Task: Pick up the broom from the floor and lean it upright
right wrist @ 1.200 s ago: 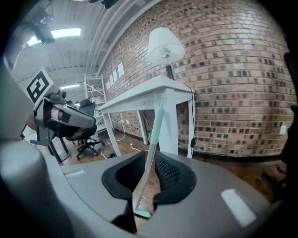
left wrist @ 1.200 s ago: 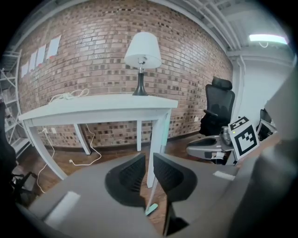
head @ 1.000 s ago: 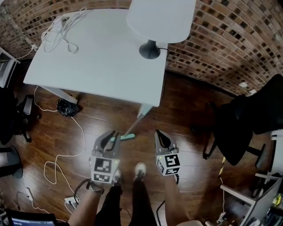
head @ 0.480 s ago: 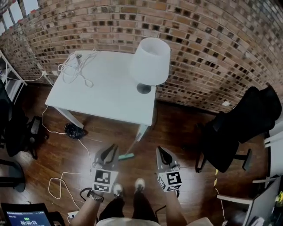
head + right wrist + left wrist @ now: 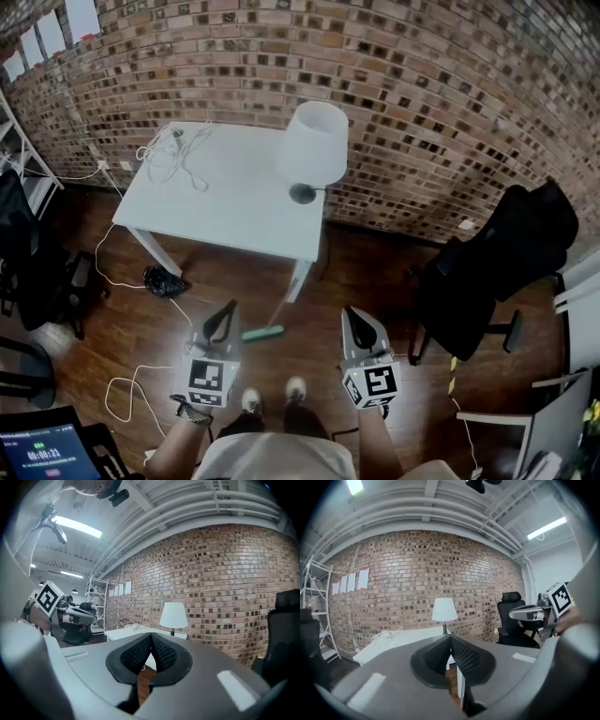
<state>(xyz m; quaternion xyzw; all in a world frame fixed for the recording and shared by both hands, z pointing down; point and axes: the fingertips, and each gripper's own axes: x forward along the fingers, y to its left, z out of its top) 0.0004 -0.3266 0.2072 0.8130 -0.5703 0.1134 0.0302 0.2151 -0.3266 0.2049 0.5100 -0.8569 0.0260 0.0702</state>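
The broom (image 5: 263, 332) has a teal head on the wood floor just ahead of my shoes. Its thin pale handle (image 5: 280, 309) slants up toward the white table's front leg (image 5: 298, 278); I cannot tell whether it touches the leg. My left gripper (image 5: 228, 313) hangs well above the floor, left of the broom head, shut and empty, with its ribbed pads (image 5: 461, 654) together. My right gripper (image 5: 357, 320) is level with it on the right, also shut on nothing (image 5: 151, 637). Neither touches the broom. Each gripper shows in the other's view: right gripper (image 5: 533, 615), left gripper (image 5: 70, 616).
A white table (image 5: 217, 204) stands against the brick wall with a white lamp (image 5: 314, 142) and coiled white cables (image 5: 174, 150). A black office chair (image 5: 495, 272) is at right, dark chairs (image 5: 36, 272) at left. A black bag (image 5: 161, 281) and white cord (image 5: 129, 392) lie on the floor.
Both grippers have risen, staying shut and empty. The head view has pulled up and back, showing more brick wall. The broom stays by the table leg.
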